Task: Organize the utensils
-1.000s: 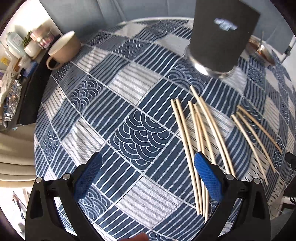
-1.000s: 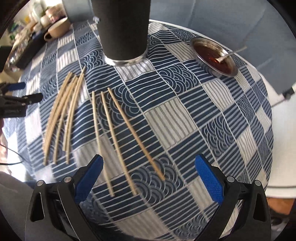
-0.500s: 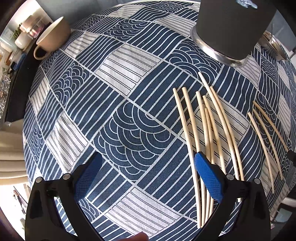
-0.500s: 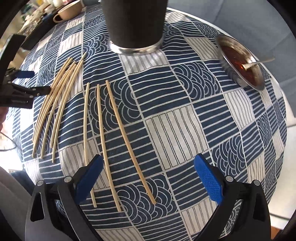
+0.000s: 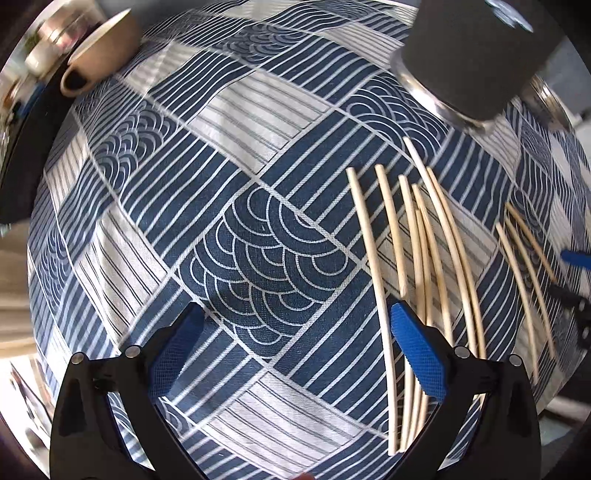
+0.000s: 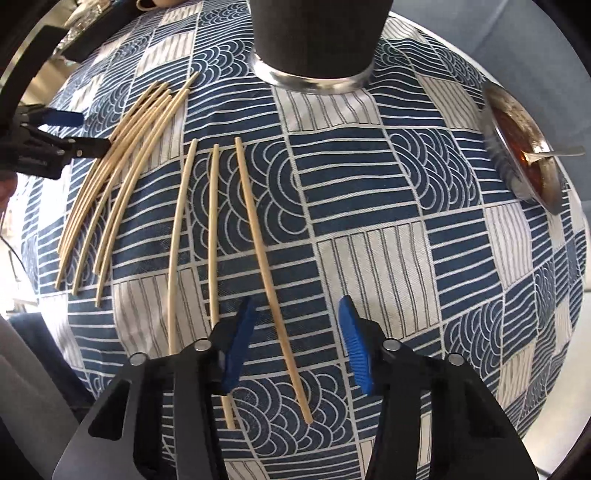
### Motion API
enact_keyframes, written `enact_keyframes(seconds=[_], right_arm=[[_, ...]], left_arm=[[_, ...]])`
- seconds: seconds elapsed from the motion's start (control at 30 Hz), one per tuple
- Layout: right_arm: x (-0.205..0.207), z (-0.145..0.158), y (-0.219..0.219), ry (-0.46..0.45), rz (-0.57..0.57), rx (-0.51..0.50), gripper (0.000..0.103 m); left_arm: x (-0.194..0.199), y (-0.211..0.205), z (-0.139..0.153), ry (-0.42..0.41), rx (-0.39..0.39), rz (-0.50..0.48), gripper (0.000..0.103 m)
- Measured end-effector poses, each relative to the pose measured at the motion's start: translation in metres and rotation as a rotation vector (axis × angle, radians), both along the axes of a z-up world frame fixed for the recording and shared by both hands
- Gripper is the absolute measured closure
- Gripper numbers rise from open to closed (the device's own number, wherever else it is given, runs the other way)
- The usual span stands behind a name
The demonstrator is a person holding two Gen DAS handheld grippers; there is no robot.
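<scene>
Both wrist cameras look steeply down, close over the tablecloth, sharing the chopsticks.

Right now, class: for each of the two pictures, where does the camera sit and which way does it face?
Left wrist: on the left gripper, facing down at cloth and the chopstick bundle; own open fingers show.
Right wrist: on the right gripper, facing down; jaws closing around one chopstick, not yet pressing.
Shared: the bundle, black holder.
</scene>
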State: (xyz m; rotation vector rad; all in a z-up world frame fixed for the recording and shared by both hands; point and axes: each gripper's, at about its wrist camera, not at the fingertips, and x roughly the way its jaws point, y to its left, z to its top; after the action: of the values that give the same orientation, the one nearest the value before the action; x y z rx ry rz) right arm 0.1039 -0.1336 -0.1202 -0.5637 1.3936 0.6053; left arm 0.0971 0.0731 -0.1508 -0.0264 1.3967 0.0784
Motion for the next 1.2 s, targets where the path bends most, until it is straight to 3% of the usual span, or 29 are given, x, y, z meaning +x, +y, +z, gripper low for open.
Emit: enact_keyframes(seconds=[0.13,0.23,0.47,0.6,0.73,0.83,1.0,1.2], right_arm=[[0.003,-0.005,0.006,0.025,0.010,0.015,0.063],[0.005,-0.009,0.009,0.040,0.024,0.002,0.065],[0.006,-0.012,0.001,0.081,0.071,-0.035,0.089],[0.007,-0.016,-0.004,0.082,0.033,-0.043,0.096],[0.004,-0.017,-0.009,0.092,-0.005,-0.034,0.098],[0.005,-0.016,-0.022,0.171,-0.101,0.052,0.098],[0.002,-0.007,-0.034,0.216,-0.205,0.188,0.098],[-0.010,0.030,-0.030,0.198,-0.213,0.361,0.098]], left_arm=[[-0.001,0.003,-0.001,0.020,-0.021,-0.004,0.008],[-0.006,0.004,0.003,0.022,-0.022,-0.061,0.022],[-0.021,0.007,0.014,0.060,-0.038,-0.153,0.077],[-0.027,0.025,0.012,0.090,-0.074,-0.138,0.096],[-0.036,0.039,0.012,0.118,-0.101,-0.142,0.098],[-0.051,0.046,0.017,0.114,-0.075,-0.148,0.098],[-0.071,0.043,0.023,0.103,-0.080,-0.134,0.098],[-0.090,0.031,0.065,0.029,-0.113,-0.104,0.098]])
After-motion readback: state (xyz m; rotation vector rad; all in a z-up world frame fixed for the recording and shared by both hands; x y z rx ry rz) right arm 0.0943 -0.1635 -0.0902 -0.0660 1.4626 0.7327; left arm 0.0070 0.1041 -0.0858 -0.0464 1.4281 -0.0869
